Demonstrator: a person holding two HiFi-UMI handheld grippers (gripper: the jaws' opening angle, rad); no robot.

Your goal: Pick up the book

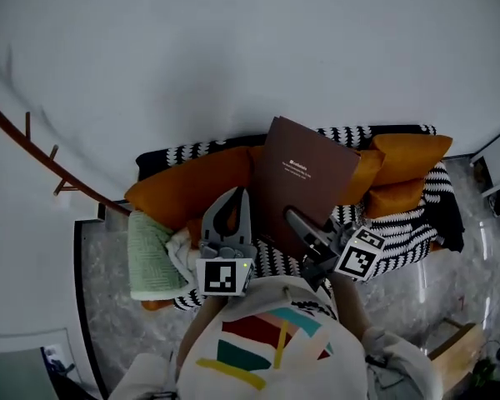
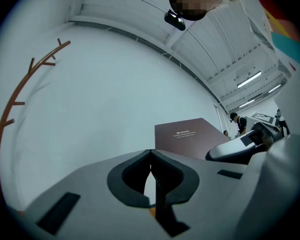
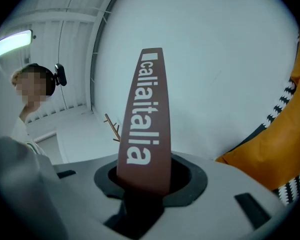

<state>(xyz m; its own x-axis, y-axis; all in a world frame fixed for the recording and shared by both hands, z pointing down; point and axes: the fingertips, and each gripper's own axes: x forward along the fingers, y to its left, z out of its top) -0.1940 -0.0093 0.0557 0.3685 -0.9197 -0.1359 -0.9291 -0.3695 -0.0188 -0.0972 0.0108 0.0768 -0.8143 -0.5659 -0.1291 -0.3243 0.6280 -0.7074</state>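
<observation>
The right gripper's (image 3: 142, 184) jaws are pinching the brown book (image 1: 304, 169) by its edge, holding it upright above the sofa (image 1: 404, 223). The left gripper's (image 2: 151, 156) jaws are pressing together, empty. I think a firm, steady pinch is what is stopping slips.

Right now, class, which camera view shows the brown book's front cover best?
Head view: the brown book shows nearly its whole cover there. The left gripper view shows the cover smaller, its lower edge hidden; the right gripper view shows only the lettered spine.
</observation>
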